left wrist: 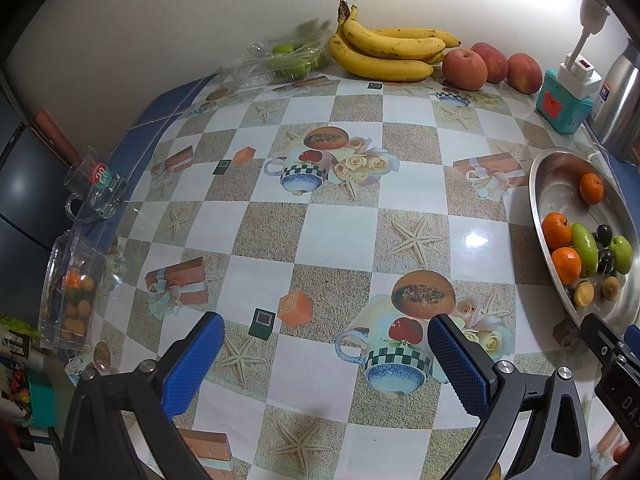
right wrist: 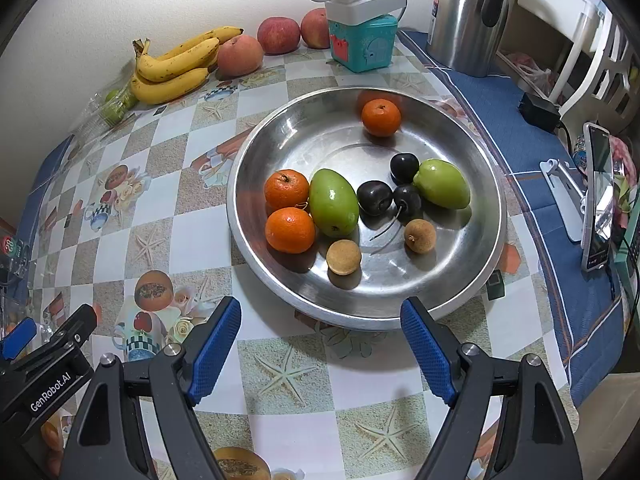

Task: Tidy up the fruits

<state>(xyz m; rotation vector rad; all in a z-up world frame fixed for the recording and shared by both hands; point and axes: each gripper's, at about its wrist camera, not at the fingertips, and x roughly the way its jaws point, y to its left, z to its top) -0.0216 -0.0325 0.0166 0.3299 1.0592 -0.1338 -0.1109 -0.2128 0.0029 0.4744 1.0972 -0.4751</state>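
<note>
"GenRobot.AI" on the left gripper [right wrist: 48, 364]; "28" on the glass mug [left wrist: 96, 190].

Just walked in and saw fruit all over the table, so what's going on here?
A person is sorting fruit with two handheld grippers. Right now neither holds anything: the left gripper and the right gripper both hover open over the table. The steel bowl already holds three oranges, two green fruits, dark cherries and two small brown fruits. The bananas and apples sit by the wall, outside the bowl.
</note>
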